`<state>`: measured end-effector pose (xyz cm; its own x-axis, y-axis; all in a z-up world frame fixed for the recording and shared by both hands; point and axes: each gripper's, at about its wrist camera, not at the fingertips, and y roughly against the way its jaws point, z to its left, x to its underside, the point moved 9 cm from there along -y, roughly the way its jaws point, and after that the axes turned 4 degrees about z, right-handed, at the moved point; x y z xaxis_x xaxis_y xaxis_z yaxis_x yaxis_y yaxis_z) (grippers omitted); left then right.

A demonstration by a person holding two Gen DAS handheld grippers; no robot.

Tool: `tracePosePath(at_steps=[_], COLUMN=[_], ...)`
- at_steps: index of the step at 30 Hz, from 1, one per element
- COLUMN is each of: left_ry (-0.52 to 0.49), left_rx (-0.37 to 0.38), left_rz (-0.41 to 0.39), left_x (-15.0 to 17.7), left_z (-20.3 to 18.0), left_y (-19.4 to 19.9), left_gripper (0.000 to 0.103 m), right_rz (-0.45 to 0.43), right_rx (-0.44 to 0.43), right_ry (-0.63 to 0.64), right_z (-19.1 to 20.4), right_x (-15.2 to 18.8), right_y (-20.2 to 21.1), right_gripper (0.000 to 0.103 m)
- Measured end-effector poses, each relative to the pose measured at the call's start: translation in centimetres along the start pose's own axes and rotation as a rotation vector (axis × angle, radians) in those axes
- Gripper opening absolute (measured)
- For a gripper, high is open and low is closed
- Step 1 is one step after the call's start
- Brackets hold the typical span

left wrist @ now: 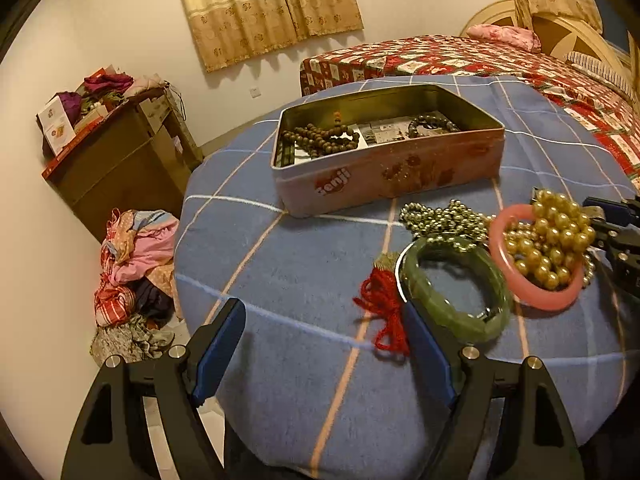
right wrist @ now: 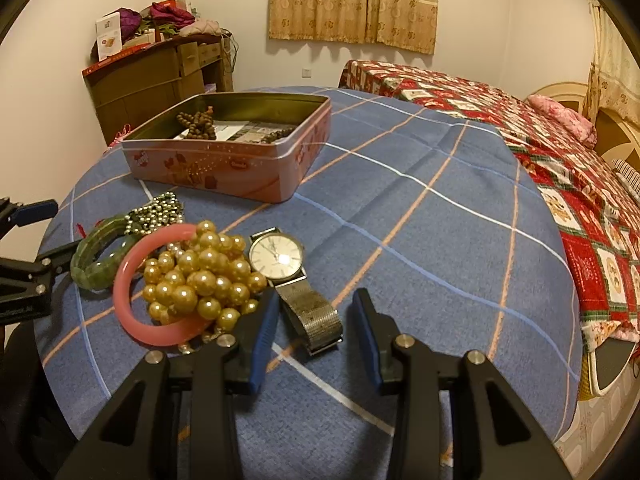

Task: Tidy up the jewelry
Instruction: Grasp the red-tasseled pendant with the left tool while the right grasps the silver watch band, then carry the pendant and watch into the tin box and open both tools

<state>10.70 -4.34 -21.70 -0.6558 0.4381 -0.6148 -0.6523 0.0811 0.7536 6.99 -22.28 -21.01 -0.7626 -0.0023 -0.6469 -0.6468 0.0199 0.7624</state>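
Hovering right claw (right wrist: pixel 314 332) spread over watch (right wrist: pixel 286 276), left claw (left wrist: pixel 326 344) released (beside green bangle (left wrist: pixel 456 284)), tin (left wrist: pixel 384 148) behind.

Home bedroom, quilted bed (right wrist: pixel 540 128), pillow (right wrist: pixel 560 116), curtains (right wrist: pixel 352 0)

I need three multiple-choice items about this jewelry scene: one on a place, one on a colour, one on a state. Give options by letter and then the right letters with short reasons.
1. Where does the watch lie?
A. in the tin
B. on the blue blanket, right of the gold pearls
C. on the bed

2. What colour is the bangle around the gold pearls?
A. pink
B. white
C. black

3. How is the right gripper?
A. shut on the watch
B. shut on the pearls
C. open, holding nothing

Answers: 1 B, the watch rests on the blue blanket beside the pearls. 2 A, the ring is pink. 3 C, its fingers stand apart over the watch strap.
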Motion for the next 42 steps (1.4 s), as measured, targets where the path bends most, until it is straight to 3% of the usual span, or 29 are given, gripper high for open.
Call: tracePosePath(at_steps=[2,3,7,11,14,21,30,42], left_ry=[0.009,0.016,0.017,0.030,0.038,0.033,0.068,0.050], left_rx=[0.019,0.038,0.104,0.137,0.146,0.071,0.078,0.081], left_rz=[-0.001,0.003,0.001,0.004,0.003,-0.060,-0.128,-0.177], left_x=[-0.3,-0.3,-0.2,-0.2,-0.3,-1.5,-3.8,-6.3], left_z=[0.0,-0.1,-0.7,-0.6,-0.5,1.0,3.0,2.9], left_y=[-0.5,-0.7,-0.6,-0.4,-0.4,1.0,3.0,4.6], left_gripper=[0.079,0.070,0.047,0.004,0.004,0.004,0.004,0.004], right_rz=[-0.002,-0.003,-0.010,-0.017,-0.025,-0.059,-0.120,-0.188], right_rx=[0.001,0.001,-0.016,-0.028,-0.028,-0.029,-0.019,-0.018], right_ry=[-0.001,0.000,0.007,0.035,0.034,0.000,-0.015,-0.016], right_z=[-0.1,0.0,0.1,0.9,0.9,-0.3,-0.9,-1.2], right_x=[-0.1,-0.1,-0.1,-0.1,0.0,-0.5,-1.6,-3.8], right_y=[-0.1,-0.1,-0.1,-0.1,0.0,0.7,2.2,4.4], right_gripper=[0.041,0.041,0.036,0.019,0.018,0.018,0.018,0.018])
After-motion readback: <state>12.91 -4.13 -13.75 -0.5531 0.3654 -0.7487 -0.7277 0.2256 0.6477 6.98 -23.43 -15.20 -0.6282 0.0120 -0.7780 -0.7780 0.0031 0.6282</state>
